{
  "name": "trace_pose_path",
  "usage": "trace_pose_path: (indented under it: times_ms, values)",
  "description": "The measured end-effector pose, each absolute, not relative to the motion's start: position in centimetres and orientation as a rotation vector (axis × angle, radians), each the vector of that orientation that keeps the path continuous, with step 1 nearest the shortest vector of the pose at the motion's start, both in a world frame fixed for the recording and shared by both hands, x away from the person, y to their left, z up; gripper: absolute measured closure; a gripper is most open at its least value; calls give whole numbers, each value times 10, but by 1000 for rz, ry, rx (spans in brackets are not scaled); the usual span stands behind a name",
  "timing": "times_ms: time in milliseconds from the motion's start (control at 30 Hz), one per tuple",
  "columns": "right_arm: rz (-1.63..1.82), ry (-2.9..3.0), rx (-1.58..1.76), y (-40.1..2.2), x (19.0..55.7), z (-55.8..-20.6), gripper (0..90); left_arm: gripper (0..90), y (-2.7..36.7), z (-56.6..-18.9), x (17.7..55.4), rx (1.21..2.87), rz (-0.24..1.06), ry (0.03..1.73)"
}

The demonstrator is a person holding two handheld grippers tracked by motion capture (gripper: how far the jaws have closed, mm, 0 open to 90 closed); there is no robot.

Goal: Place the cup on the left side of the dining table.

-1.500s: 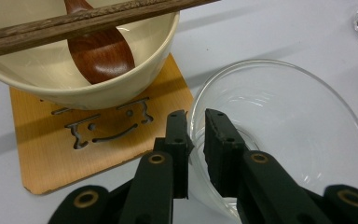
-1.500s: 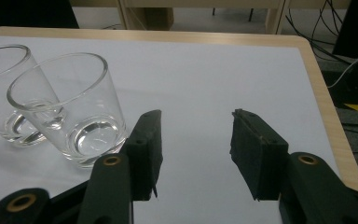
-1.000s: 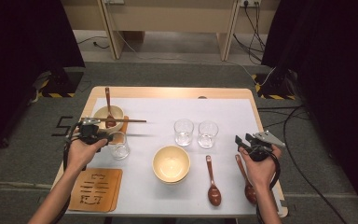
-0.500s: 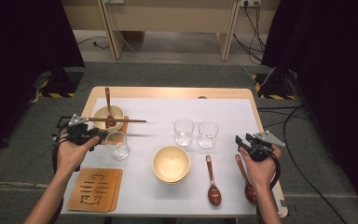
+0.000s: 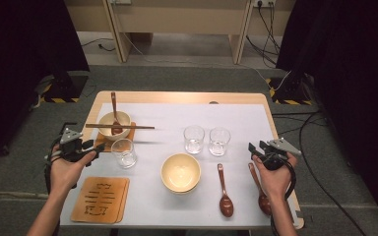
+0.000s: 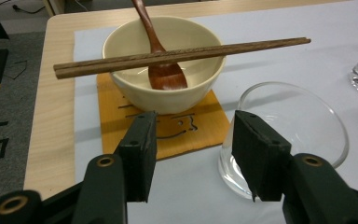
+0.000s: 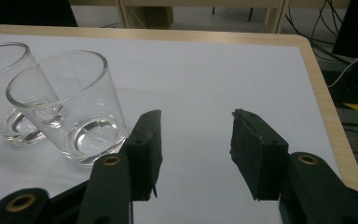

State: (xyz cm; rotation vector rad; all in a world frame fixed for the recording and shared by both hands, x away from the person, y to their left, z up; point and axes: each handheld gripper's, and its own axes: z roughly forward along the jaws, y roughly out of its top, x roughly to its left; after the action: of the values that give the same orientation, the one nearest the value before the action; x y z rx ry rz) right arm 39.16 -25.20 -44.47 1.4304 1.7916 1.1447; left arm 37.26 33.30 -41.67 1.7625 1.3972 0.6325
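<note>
The left gripper (image 6: 193, 154) has its jaws well apart with nothing between them; they have just been opening. Just off the tip of its right-hand jaw stands a clear, round drinking glass (image 6: 289, 126), partly hidden behind that jaw; whether the jaw touches the glass cannot be told. Ahead of the left-hand jaw lies a square orange wooden coaster (image 6: 168, 128), and on it sits a cream ceramic bowl (image 6: 168, 95). A dark brown wooden spoon (image 6: 161, 70) leans in the bowl, and a pair of brown wooden chopsticks (image 6: 182, 55) rests across its rim. In the high view this gripper (image 5: 81, 147) sits at the left edge of the white-covered worktop (image 5: 177, 113), beside the same glass (image 5: 124, 153).

The right gripper (image 7: 196, 149) also holds its jaws wide, empty, over bare white cover. Two clear tapered glasses (image 7: 70, 105) stand past its left-hand jaw, the nearer one just beside that jaw's outer face.
</note>
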Motion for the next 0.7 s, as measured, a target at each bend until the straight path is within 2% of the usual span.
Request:
trace_pose_path:
  times_ms: [700]
  values:
    - [1144, 1794, 1431, -252, 392, -447, 530, 470, 336, -460, 345, 1724, 651, 1457]
